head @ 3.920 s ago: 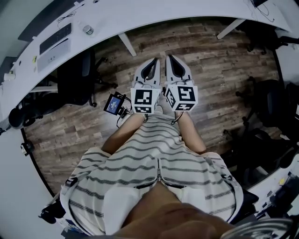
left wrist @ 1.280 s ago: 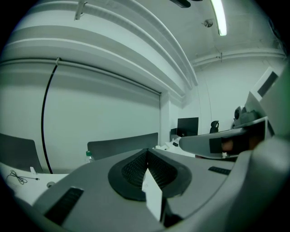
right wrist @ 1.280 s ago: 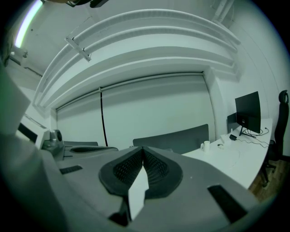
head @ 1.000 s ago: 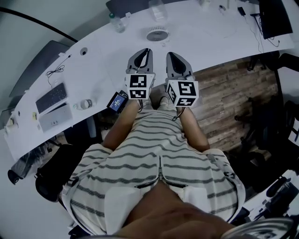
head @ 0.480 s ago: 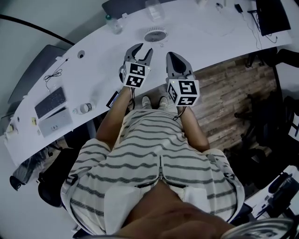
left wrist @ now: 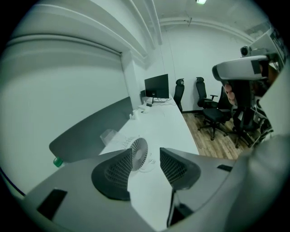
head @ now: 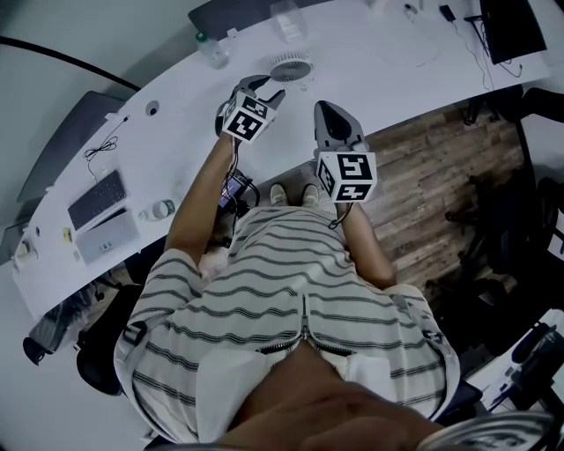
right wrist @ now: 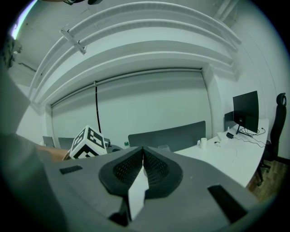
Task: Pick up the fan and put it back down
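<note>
A small white round fan stands upright on the white desk. My left gripper reaches over the desk just short of it. Its jaws are opening with nothing between them. In the left gripper view the fan shows through the gap of the left gripper, a little ahead and apart from the pads. My right gripper hangs back at the desk's near edge, shut and empty. In the right gripper view the right gripper has its pads together.
A water bottle and a clear cup stand behind the fan. A keyboard lies far left, and a monitor with cables sits far right. Office chairs stand on the wood floor beside the desk.
My left gripper has moved forward and down over the desk toward the fan, rolled, and gone from shut to open. The right gripper has stayed put.
</note>
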`<state>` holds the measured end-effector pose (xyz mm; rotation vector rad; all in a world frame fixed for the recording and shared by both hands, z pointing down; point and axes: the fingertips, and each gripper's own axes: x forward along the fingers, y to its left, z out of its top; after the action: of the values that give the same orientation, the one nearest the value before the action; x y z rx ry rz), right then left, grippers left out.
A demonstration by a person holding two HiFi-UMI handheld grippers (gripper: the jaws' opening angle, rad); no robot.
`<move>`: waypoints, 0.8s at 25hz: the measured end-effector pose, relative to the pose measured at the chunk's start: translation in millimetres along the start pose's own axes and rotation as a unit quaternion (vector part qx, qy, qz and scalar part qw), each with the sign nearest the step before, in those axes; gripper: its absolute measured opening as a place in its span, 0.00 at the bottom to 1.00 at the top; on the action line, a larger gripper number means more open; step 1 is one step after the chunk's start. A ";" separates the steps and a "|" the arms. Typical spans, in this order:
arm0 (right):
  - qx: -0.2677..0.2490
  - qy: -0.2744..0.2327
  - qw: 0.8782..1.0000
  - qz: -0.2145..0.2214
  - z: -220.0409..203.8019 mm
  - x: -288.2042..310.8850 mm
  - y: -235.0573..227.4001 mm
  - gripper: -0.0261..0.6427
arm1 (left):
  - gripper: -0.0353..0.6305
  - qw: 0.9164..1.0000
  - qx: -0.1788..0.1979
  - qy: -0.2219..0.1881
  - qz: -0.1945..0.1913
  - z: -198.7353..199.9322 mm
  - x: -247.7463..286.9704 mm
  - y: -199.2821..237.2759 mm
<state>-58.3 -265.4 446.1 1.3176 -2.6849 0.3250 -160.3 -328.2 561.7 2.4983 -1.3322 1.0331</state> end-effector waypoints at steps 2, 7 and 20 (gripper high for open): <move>0.003 0.001 1.000 -0.001 -0.9 -0.7 -0.6 0.06 | 0.33 1.000 0.014 0.011 -0.017 -2.1 6.7 4.2; 0.018 0.006 1.000 -0.004 -5.9 -2.9 -5.3 0.06 | 0.37 0.998 0.021 0.019 -0.047 -1.6 18.1 13.4; 0.015 0.012 1.000 -0.008 -8.3 2.6 -8.3 0.06 | 0.41 0.978 0.166 0.057 -0.114 5.3 52.8 30.1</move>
<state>-53.1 -270.3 455.8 1.3342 -2.6579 0.3787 -161.0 -384.8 584.6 2.6907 -0.8752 1.4157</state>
